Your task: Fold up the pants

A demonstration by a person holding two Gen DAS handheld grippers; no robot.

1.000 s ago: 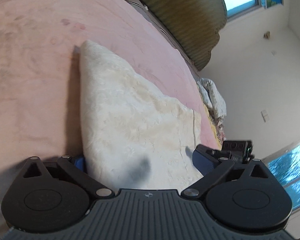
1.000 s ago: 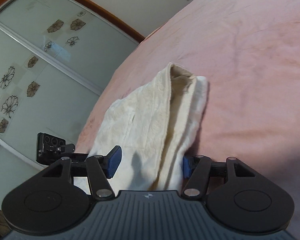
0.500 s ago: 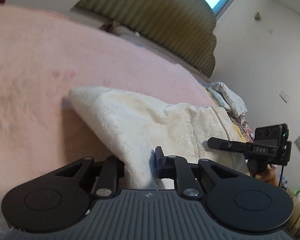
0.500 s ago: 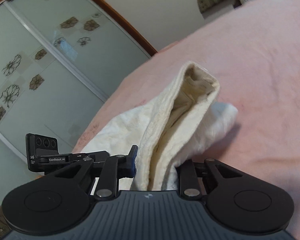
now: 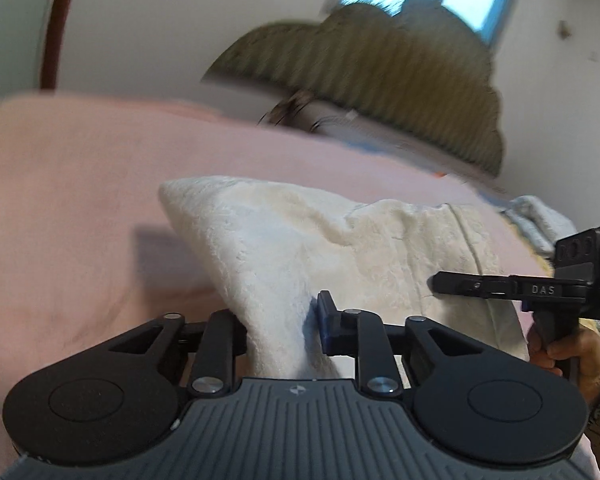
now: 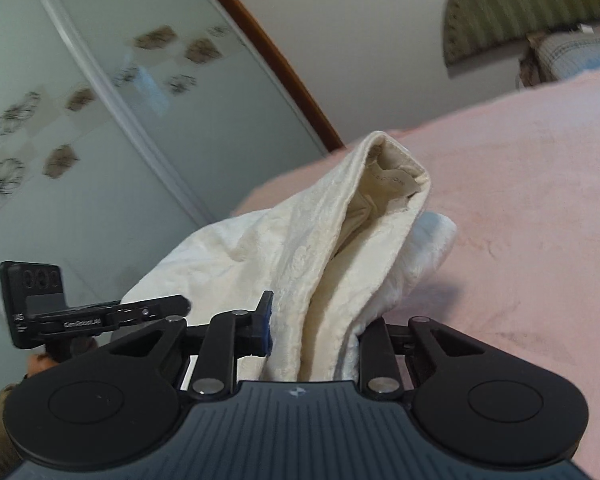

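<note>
The cream fleece pants (image 5: 300, 240) lie folded lengthwise on the pink bed (image 5: 80, 200), their near end raised off it. My left gripper (image 5: 280, 328) pinches one near corner; cloth fills the gap between its pads while its jaws are opening slightly. My right gripper (image 6: 318, 328) grips the other near corner of the pants (image 6: 260, 256), a thick bunch of cloth between its pads, and its jaws are opening a little too. The waistband opening (image 6: 384, 184) faces the right wrist view. Each view shows the other gripper (image 5: 436, 282) (image 6: 180, 304) at the cloth's edge.
Pink blanket (image 6: 520, 200) spreads beyond the pants. A green padded headboard (image 5: 380, 80) and a blue checked pillow (image 6: 572, 56) stand at the far end. Frosted sliding wardrobe doors (image 6: 80, 120) rise beside the bed. A hand (image 5: 560, 352) holds the right gripper's handle.
Both grippers closed from open onto the near edge of the pants and lifted it off the bed. Both views tilted up, showing more wall and headboard.
</note>
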